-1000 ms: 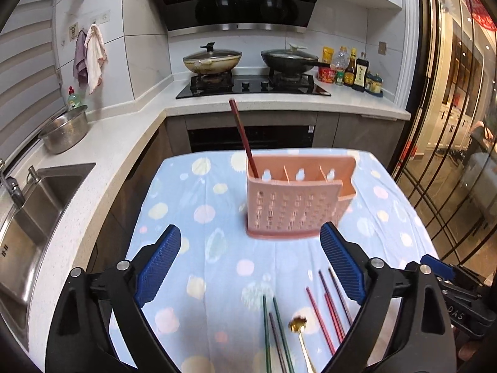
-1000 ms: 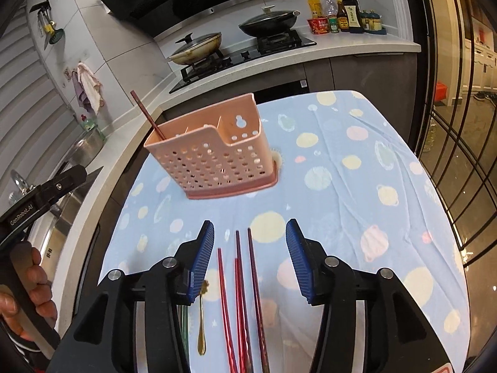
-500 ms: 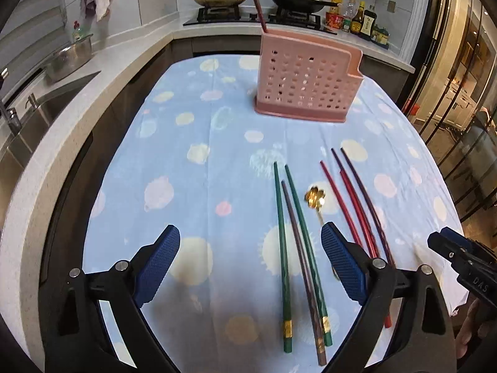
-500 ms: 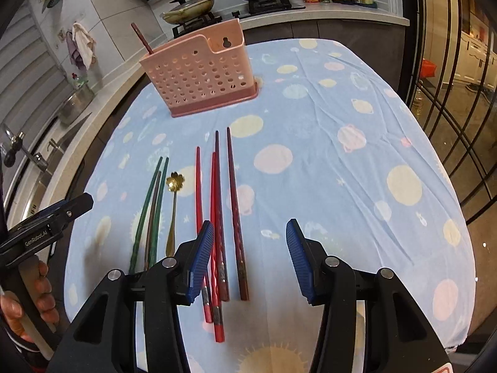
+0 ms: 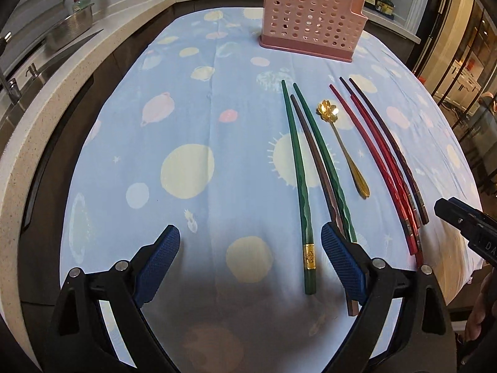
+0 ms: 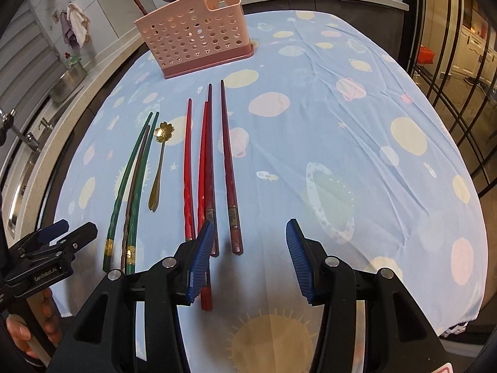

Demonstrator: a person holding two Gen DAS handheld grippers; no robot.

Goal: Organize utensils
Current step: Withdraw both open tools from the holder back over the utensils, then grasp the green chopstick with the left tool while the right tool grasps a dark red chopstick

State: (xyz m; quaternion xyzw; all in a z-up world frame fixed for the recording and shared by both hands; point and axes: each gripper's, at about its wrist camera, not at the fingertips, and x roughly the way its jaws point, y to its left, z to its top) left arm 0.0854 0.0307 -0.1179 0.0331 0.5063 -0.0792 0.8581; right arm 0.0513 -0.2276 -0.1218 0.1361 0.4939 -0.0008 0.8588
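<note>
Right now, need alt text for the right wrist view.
Open right gripper hovers over the near ends of red chopsticks on a blue planet-print tablecloth. To their left lie a gold spoon and green chopsticks; a pink perforated holder stands behind.

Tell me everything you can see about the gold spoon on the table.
The gold spoon is small and slim, and looks like shiny metal. Its bowl is shaped like a flower with rounded petals, and its thin stem widens into a pointed, leaf-like handle end. It lies flat on the blue patterned tablecloth, bowl toward the pink holder, handle toward the camera. It sits apart between the green chopsticks and the red chopsticks. Nothing but the cloth touches it.
</note>
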